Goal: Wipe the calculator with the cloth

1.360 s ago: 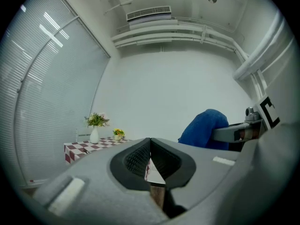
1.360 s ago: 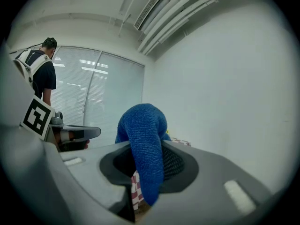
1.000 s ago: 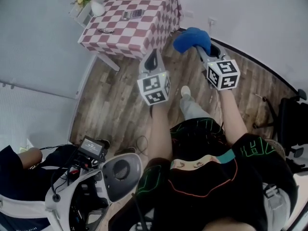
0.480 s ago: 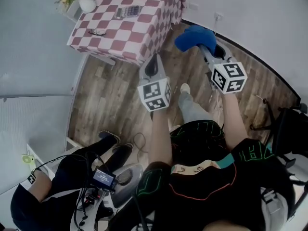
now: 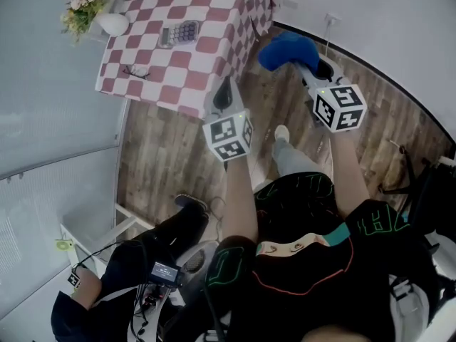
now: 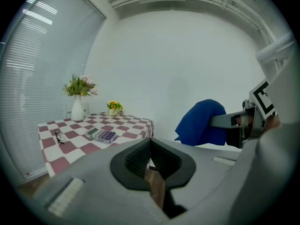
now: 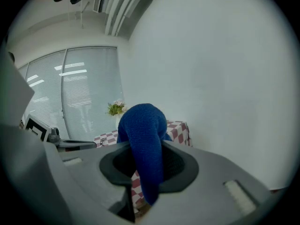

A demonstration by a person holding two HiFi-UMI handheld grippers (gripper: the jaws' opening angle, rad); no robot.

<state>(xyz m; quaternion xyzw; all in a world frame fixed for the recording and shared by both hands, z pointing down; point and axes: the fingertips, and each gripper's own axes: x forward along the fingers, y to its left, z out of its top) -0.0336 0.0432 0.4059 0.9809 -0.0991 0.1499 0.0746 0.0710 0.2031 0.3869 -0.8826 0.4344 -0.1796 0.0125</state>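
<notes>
**Desk** (image 5: 214, 20): covered with a red-and-white checked cloth, standing on a wooden floor (image 5: 160, 152) by a white wall.

**Calculator** (image 5: 178, 33): lies flat on the desk, near its far side, clear of both tools. In the left gripper view it (image 6: 104, 135) shows dark keys and a pale display end.

**Glasses** (image 5: 135, 71): on the desk, apart from the calculator, toward the near edge.

**Vase** (image 5: 112, 24): white, upright at a desk corner, holding pink and yellow flowers (image 5: 89, 2).

**Cloth** (image 5: 287, 50): blue, bunched, off the desk; it hangs in the air over the floor. In the right gripper view it (image 7: 143, 144) fills the gap between the jaws.

**Right hand-held gripper** (image 5: 312, 71): clamped on the cloth, held beside the desk's corner, not over it.

**Left hand-held gripper** (image 5: 225, 92): jaws together with nothing between them, tip just short of the desk's near edge.

**Second person**: seated low at the head view's lower left, with a small lit device (image 5: 165, 271).
</notes>
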